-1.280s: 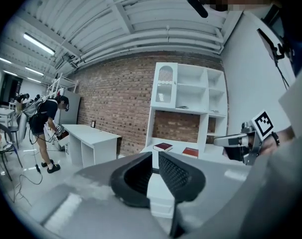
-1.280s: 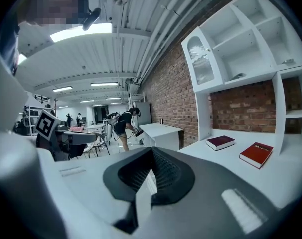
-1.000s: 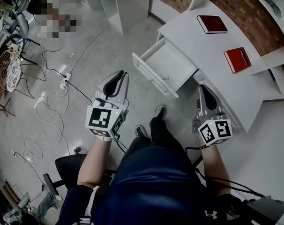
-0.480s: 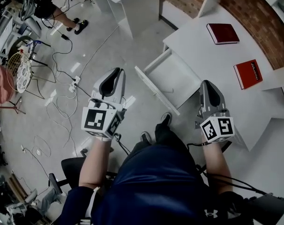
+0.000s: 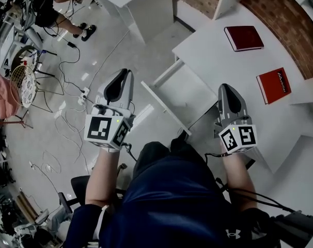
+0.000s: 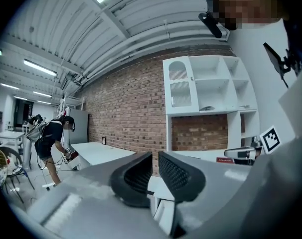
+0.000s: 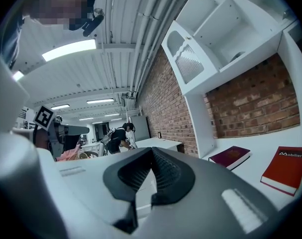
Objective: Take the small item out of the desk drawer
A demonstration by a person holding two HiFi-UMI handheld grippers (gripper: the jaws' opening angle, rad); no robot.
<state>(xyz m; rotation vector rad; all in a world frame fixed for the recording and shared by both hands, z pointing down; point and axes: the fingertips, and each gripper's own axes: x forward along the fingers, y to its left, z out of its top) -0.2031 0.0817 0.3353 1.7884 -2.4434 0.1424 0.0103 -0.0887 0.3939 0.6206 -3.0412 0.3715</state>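
One drawer [image 5: 164,106] stands pulled out of the white desk [image 5: 218,40], its pale inside open to the head view; the small item cannot be made out in it. The drawer lies between the two grippers, to the right of the left gripper [image 5: 123,74] and to the left of the right gripper [image 5: 228,88]. Both bare forearms reach forward from the lap, and the jaws point away from the body. The left gripper [image 6: 155,158] is slack, with a thin gap between its jaws and nothing in it. The right gripper [image 7: 152,152] is clenched on nothing, tips touching. Beyond it on the desk lie a dark red book [image 5: 244,37] and a red book [image 5: 274,85].
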